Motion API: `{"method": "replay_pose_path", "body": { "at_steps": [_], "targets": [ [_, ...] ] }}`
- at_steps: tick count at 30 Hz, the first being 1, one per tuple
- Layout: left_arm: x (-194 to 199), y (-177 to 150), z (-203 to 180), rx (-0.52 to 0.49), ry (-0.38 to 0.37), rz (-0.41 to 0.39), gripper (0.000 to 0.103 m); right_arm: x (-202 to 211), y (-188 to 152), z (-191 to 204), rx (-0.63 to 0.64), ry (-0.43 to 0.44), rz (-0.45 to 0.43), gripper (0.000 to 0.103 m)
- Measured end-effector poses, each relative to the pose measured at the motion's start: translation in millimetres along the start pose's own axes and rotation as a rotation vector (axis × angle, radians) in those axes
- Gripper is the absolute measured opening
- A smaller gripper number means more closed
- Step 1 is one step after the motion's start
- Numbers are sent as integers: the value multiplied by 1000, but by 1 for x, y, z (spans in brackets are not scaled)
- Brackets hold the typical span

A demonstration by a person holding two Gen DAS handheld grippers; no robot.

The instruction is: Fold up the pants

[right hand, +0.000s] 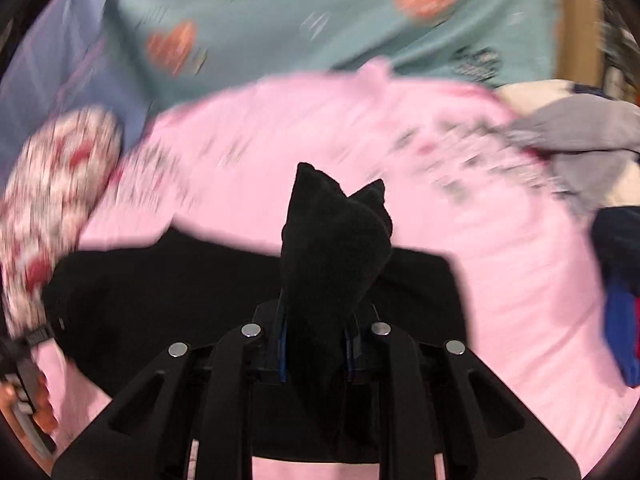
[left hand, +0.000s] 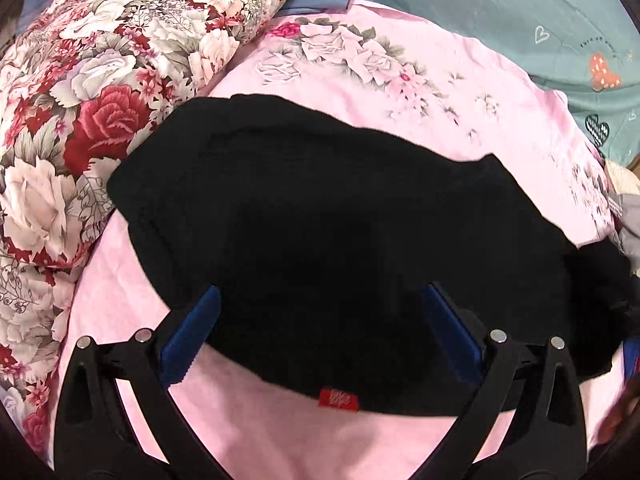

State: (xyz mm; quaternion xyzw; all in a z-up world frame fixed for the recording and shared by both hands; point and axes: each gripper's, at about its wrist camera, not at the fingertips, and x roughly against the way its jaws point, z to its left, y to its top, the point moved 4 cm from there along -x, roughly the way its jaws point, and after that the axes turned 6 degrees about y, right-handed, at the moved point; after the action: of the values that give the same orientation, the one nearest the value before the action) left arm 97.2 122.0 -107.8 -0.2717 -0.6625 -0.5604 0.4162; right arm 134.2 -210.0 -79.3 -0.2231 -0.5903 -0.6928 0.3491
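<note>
Black pants (left hand: 320, 220) lie spread on a pink floral sheet (left hand: 380, 92), with a small red label (left hand: 338, 399) at their near edge. My left gripper (left hand: 320, 312) is open and empty, its blue fingers (left hand: 192, 336) hovering over the near part of the pants. In the right wrist view my right gripper (right hand: 316, 344) is shut on a bunched end of the black pants (right hand: 332, 248), which sticks up between the jaws above the rest of the garment (right hand: 160, 288). That view is blurred by motion.
A rolled red-and-white floral quilt (left hand: 100, 100) lies along the left. A teal sheet with hearts (left hand: 520, 20) is behind. Grey and blue clothes (right hand: 592, 136) pile at the right. The other hand and gripper show at the left edge (right hand: 28, 392).
</note>
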Motion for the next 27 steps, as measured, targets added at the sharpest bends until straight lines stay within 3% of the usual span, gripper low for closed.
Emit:
{"method": "replay_pose_path", "body": {
  "at_steps": [2,3,5,6,9,11,14,15,16,18,20,23,25,26,27],
  "targets": [
    [2,-2,3,-11,7,-8,101,-47,-27,30,70,17,162,28],
    [1,-2,6,-18,5,-7,101,-60,-40,40,100,11,219,47],
    [1,-3,6,-13,-13,-1,101,-56,-51,55,152,54,229,71],
    [-2,-3,4,-8,-29,8,101,-49,-52,59,142,128,259,75],
    [-9,-1,-9,-47,-26,14,101,-20,-41,48,70,289,249,75],
    [-10,0,-19,-67,-10,9,101,12,-29,23,-9,397,177,75],
    [-7,4,-34,-82,-17,1,101,39,-10,-34,-134,404,37,75],
    [-5,6,-38,-85,-24,1,101,43,-7,-54,-163,354,1,73],
    [-3,8,-44,-89,-45,1,101,44,-5,-78,-184,247,-29,70],
    [5,12,-60,-100,-102,3,101,32,-3,-115,-185,61,-26,34],
    [17,16,-80,-118,-131,-30,101,13,-3,-134,-212,55,4,12],
    [28,17,-114,-161,-189,-57,101,-18,-1,-136,-238,130,47,10],
    [28,13,-146,-214,-243,-28,101,-34,0,-128,-234,214,71,10],
    [27,10,-161,-237,-252,-11,101,-45,3,-126,-240,197,87,7],
    [26,6,-170,-253,-253,-1,101,-52,1,-130,-235,103,95,0]
  ]
}}
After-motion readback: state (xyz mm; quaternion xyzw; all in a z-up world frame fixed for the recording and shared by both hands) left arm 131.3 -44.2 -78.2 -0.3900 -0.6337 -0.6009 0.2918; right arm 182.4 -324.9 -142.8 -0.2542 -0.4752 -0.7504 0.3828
